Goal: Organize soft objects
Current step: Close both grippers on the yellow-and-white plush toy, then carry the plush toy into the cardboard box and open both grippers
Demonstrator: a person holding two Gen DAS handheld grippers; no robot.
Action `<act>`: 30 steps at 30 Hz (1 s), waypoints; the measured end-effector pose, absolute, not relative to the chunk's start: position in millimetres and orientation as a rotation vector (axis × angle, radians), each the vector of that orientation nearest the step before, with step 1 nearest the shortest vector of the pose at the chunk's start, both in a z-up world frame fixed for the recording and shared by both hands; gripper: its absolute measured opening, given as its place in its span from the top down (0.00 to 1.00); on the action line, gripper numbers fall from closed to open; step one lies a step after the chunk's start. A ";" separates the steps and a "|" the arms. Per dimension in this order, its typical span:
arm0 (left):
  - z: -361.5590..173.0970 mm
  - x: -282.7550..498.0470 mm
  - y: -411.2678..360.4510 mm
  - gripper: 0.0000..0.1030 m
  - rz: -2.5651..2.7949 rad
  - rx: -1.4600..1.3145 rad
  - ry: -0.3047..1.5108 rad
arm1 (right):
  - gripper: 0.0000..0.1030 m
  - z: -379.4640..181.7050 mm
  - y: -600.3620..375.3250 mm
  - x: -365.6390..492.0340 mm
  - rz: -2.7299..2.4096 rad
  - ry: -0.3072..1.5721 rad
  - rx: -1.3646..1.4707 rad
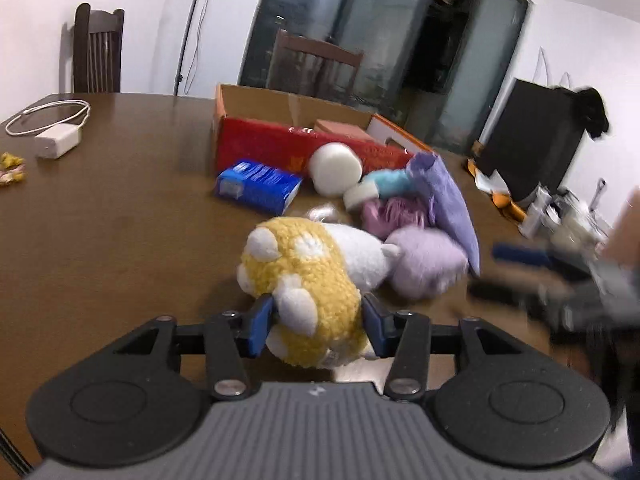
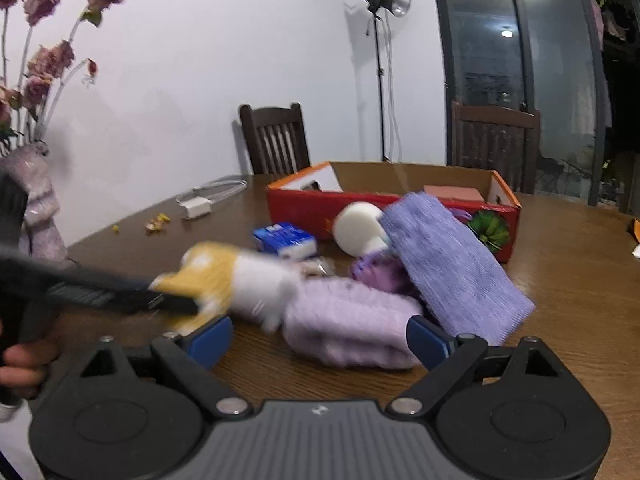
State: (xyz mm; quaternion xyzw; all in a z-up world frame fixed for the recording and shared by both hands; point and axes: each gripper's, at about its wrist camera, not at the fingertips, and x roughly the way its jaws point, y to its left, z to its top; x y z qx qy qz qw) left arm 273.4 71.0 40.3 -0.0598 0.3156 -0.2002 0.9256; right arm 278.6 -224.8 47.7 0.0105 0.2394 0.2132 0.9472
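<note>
Two grippers worked: your left [image 1: 318,316] pinched the plush [image 1: 304,276], your right [image 2: 320,340] gaped, holding nothing, beside the pillow [image 2: 352,320]; you needed a box [image 1: 256,100] lift

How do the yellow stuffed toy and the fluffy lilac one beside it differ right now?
The yellow-and-white plush is pinched between the left gripper's fingers; the lilac plush lies free on the table. The first has two colours with white patches, the second is plain. Both are soft, fuzzy and outside the red box.
</note>
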 end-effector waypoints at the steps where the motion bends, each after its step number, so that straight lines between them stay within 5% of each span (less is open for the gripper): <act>1: 40.8 266.0 78.7 0.48 -0.385 -0.096 0.633 | 0.09 49.5 -222.3 277.8 0.456 0.478 0.021; 6: 39.6 246.9 115.9 0.45 -0.225 -0.181 0.591 | 0.10 50.6 -193.5 284.9 0.563 0.487 0.027; 12: 36.1 246.3 121.7 0.41 -0.262 -0.297 0.544 | 0.23 52.7 -162.5 323.0 0.676 0.524 0.085; 17: 28.6 259.6 125.0 0.58 -0.277 -0.389 0.556 | 0.33 32.8 -143.3 338.7 0.754 0.652 0.178; 20: 28.5 257.2 118.7 0.62 -0.297 -0.375 0.547 | 0.47 22.6 -136.1 323.5 0.714 0.679 0.127; 30: 22.9 262.8 85.7 0.56 -0.442 -0.411 0.597 | 0.47 39.3 -176.0 269.7 0.614 0.695 0.068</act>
